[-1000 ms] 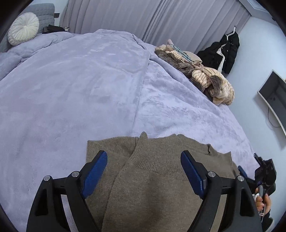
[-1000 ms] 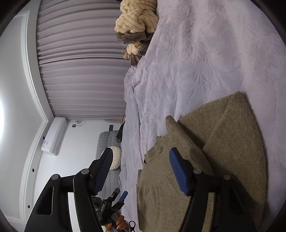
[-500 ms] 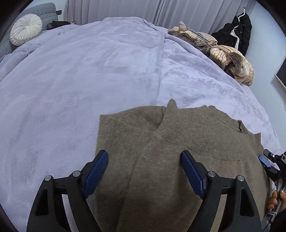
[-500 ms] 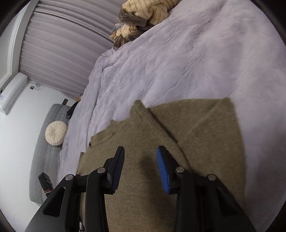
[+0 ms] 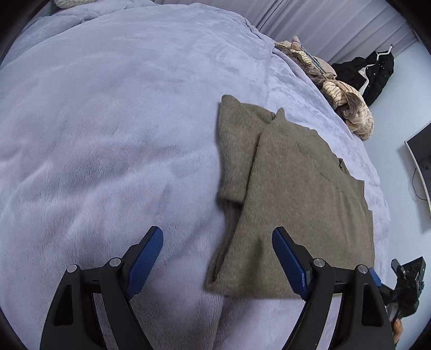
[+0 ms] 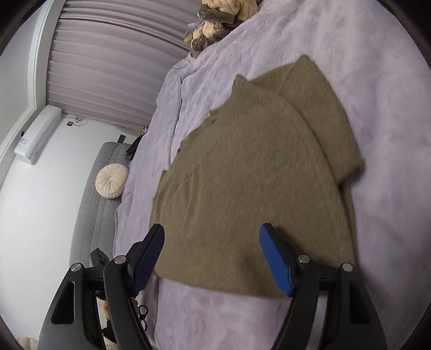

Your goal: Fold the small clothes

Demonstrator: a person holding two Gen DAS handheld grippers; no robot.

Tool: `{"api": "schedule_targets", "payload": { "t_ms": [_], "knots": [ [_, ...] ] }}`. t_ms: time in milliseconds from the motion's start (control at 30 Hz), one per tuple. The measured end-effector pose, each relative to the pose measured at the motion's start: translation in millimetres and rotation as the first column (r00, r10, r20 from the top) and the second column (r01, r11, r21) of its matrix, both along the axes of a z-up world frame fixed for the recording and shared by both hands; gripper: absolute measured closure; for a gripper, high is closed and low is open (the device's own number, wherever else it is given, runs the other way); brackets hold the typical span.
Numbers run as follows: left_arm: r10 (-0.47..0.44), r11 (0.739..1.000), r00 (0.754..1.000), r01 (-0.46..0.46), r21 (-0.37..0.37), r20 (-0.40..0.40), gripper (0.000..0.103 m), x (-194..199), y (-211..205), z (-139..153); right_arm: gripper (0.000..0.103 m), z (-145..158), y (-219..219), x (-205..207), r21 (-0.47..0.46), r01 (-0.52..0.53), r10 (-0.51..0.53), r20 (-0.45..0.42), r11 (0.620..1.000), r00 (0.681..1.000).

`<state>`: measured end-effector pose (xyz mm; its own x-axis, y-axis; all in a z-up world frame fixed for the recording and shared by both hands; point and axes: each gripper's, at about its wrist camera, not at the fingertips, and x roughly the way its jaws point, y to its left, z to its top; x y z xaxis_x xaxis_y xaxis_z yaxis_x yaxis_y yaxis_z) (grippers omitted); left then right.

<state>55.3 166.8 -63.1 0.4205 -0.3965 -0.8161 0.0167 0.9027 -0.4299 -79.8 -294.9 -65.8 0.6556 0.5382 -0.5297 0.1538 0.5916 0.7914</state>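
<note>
The blue fingers (image 5: 146, 258) of the left gripper (image 5: 217, 262) are spread wide, with nothing pinched. The brown sweater (image 5: 291, 193) is laid folded on the purple blanket (image 5: 107, 134), to the right.

The right gripper (image 6: 211, 255) has just been opened; the sweater (image 6: 250, 172) is seen beyond it, not pinched.

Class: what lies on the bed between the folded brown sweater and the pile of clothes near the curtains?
Only bare lilac blanket separates the sweater from the pile, in both views.

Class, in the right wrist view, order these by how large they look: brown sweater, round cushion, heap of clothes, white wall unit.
1. brown sweater
2. heap of clothes
3. white wall unit and round cushion: too alike, and farther away.
</note>
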Motion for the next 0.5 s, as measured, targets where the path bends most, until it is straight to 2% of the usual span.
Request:
{"api": "schedule_targets", "payload": {
  "t_ms": [133,233,300,367,433,500],
  "knots": [
    [-0.053,0.999,0.999,0.053,-0.010,0.004,0.019,-3.2,-12.2,-3.0,0.027,-20.9,15.8,-31.9,0.097,0.013,-0.008,-0.052,0.995,0.999],
    [-0.097,0.995,0.995,0.097,0.004,-0.001,0.021,-0.8,-23.3,-5.2,0.027,-27.2,10.0,-46.7,0.109,0.071,-0.065,-0.064,0.992,0.996],
    [-0.121,0.992,0.993,0.121,0.019,-0.008,0.054,0.5,-30.5,-7.2,0.027,-29.5,1.7,-55.0,0.121,0.122,-0.114,-0.069,0.985,0.991],
    [-0.122,0.991,0.992,0.123,0.059,-0.018,0.067,0.9,-34.6,-10.4,0.027,-34.9,-7.3,-58.5,0.169,0.185,-0.174,-0.083,0.968,0.981],
    [-0.137,0.989,0.991,0.137,0.055,0.000,0.084,-0.6,-36.0,-7.9,0.027,-38.9,-16.1,-57.8,0.194,0.234,-0.220,-0.094,0.953,0.971],
    [-0.148,0.988,0.989,0.148,0.038,0.013,0.085,-3.1,-35.7,-2.5,0.029,-40.5,-18.0,-56.1,0.183,0.254,-0.240,-0.093,0.950,0.966]
  ]
}}
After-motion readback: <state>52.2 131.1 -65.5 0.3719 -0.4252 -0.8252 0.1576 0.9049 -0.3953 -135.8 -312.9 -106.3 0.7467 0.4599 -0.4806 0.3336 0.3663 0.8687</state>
